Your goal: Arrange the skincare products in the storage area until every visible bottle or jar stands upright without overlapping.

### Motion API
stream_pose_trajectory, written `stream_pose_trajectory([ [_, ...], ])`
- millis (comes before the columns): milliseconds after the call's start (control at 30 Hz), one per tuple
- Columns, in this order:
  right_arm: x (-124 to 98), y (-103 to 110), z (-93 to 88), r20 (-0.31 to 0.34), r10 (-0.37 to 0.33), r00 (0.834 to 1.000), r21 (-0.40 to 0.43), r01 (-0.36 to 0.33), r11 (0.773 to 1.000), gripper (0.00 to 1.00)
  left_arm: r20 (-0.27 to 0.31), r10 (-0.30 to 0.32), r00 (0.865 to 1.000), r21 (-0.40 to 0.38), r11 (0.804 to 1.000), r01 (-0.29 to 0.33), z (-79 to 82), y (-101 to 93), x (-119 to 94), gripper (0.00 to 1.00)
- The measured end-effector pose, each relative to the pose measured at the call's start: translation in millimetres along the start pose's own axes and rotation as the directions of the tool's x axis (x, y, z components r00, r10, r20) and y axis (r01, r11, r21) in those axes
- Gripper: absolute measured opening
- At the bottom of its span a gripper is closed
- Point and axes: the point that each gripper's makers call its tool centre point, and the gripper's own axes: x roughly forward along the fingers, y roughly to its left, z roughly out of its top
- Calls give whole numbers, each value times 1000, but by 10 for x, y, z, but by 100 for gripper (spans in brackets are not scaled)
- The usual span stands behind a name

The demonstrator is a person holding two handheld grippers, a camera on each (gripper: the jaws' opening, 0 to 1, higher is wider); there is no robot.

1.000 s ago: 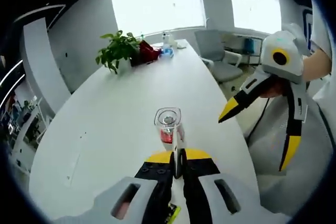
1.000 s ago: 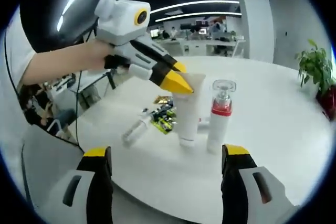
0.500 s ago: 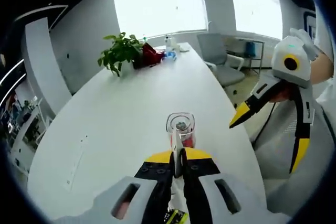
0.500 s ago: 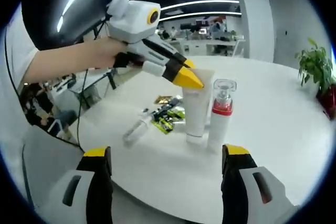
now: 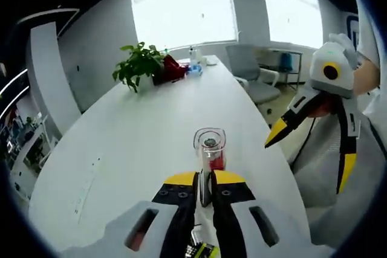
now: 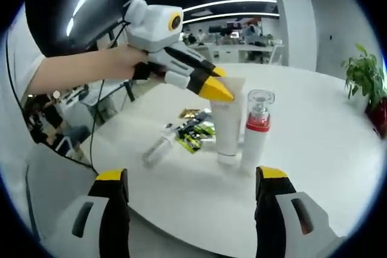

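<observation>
A white tube (image 6: 229, 119) stands cap-down on the white table (image 6: 314, 149), touching or nearly touching a pump bottle (image 6: 254, 131) with a clear cap and red band. My left gripper (image 6: 216, 91) is shut on the tube's flat top edge; the left gripper view has that edge (image 5: 205, 193) between the left gripper (image 5: 204, 180) jaws, the pump bottle (image 5: 209, 148) just beyond. A small clear bottle (image 6: 158, 148) lies on its side to the tube's left. My right gripper (image 6: 191, 173) hangs open off the table edge, apart from everything; it also appears as the right gripper (image 5: 311, 149).
Green-and-black sachets (image 6: 195, 134) lie behind the lying bottle. A potted plant (image 5: 140, 64), a red item and small bottles (image 5: 193, 58) sit at the table's far end. An office chair (image 5: 251, 74) stands beside the table. A hand (image 6: 118, 64) holds the left gripper.
The left gripper has carried the white tube sideways up against the pump bottle; in the last half second it has barely moved. The right gripper has stayed open and still.
</observation>
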Motion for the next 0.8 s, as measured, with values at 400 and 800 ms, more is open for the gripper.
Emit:
stream_pose_trajectory([
  [400, 6, -1, -2, -2, -1, 1000, -3, 1, 1000, 86, -16, 4, 1000, 0, 1000, -4, -8, -11, -23, 18],
  [800, 37, 13, -39, -27, 0, 1000, -24, -1, 1000, 86, -55, 37, 998, -29, 999, -39, -137, 24, -159, 31],
])
